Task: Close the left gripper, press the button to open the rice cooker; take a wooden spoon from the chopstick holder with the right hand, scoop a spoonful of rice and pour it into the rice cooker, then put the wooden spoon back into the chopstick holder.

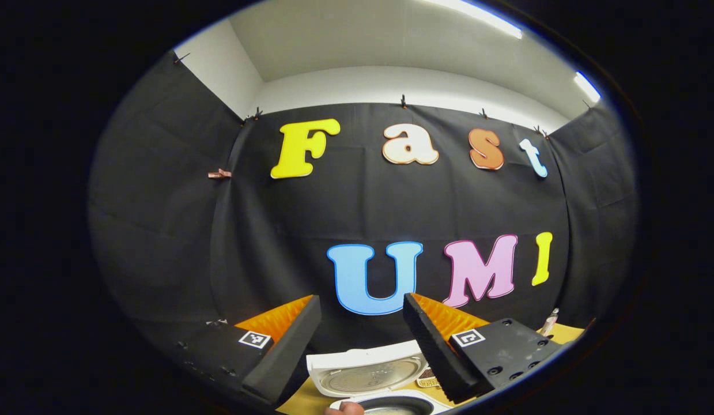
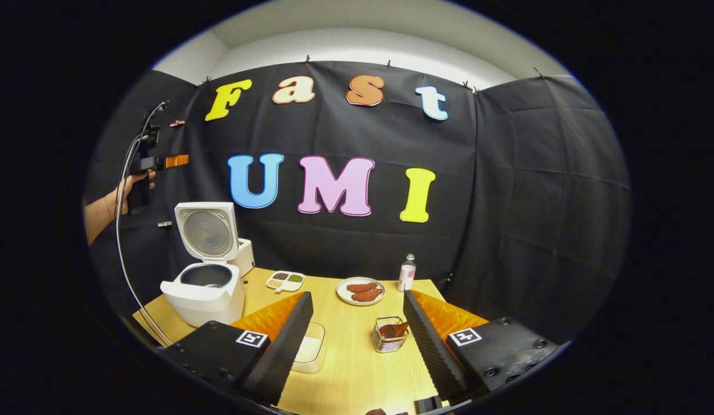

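Rice cooker (image 2: 206, 276) sits at the table's (image 2: 357, 357) far left, lid up. Left gripper (image 1: 361, 311) is released, empty, above the cooker. Right gripper (image 2: 357, 311) is released, empty, near the wire holder (image 2: 389, 334) with its spoon (image 2: 394, 329); rice box (image 2: 308, 347) lies left of the holder

Left gripper view: camera held high just above the open rice cooker (image 1: 368, 374), facing level toward the booth's back wall, so that the table (image 1: 302, 400) appears as a sliver at the lower edge between its own fingers. Right gripper view: camera set back at the table's near side, angled slightly downward across the tabletop (image 2: 351, 357) toward the same wall. Shared by both views are the back wall and the rice cooker (image 2: 206, 285), close in the left and farther off at left in the right, which also takes in the left gripper (image 2: 175, 161) held above it.
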### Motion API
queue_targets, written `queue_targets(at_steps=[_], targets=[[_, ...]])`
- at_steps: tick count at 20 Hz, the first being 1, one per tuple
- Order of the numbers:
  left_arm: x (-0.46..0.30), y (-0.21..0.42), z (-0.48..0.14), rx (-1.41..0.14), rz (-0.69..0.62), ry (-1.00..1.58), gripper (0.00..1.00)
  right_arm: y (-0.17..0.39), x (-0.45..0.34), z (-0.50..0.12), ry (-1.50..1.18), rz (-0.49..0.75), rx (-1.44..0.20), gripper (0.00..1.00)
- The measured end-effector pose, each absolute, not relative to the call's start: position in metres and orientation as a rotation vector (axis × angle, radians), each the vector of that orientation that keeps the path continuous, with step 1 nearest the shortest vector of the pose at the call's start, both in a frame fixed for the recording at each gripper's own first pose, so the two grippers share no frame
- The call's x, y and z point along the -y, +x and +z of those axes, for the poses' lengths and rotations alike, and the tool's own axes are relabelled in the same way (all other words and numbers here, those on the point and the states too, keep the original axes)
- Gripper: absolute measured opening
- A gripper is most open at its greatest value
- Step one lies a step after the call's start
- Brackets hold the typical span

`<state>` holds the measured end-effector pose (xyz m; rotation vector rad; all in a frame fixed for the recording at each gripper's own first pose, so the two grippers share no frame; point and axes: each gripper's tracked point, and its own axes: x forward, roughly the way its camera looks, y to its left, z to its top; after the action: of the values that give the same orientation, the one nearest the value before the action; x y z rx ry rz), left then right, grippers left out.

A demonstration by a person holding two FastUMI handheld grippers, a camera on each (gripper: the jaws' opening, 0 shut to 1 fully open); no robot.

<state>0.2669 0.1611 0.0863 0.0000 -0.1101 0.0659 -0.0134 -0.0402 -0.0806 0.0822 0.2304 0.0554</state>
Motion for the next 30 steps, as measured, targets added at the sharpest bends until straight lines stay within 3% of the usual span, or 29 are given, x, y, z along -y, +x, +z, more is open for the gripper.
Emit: queue_targets(at_steps=[2,9,16,20,30], targets=[[-0.159,0.292,0.063,0.056,0.059,-0.019,0.98,-0.016,0.043,-0.084,0.081,0.039,-0.242,0.98],[-0.165,0.361,0.021,-0.031,0.080,0.030,0.98,-0.024,0.048,-0.093,0.067,-0.008,-0.280,0.98],[-0.149,0.386,-0.017,-0.130,0.054,0.020,0.98,-0.025,0.053,-0.099,0.069,-0.031,-0.295,0.98],[-0.139,0.389,-0.052,-0.242,0.068,-0.036,0.98,-0.031,0.058,-0.099,0.101,-0.039,-0.300,0.98],[-0.112,0.324,-0.065,-0.263,0.109,-0.060,1.00,-0.052,0.085,-0.107,0.152,-0.025,-0.314,0.98]])
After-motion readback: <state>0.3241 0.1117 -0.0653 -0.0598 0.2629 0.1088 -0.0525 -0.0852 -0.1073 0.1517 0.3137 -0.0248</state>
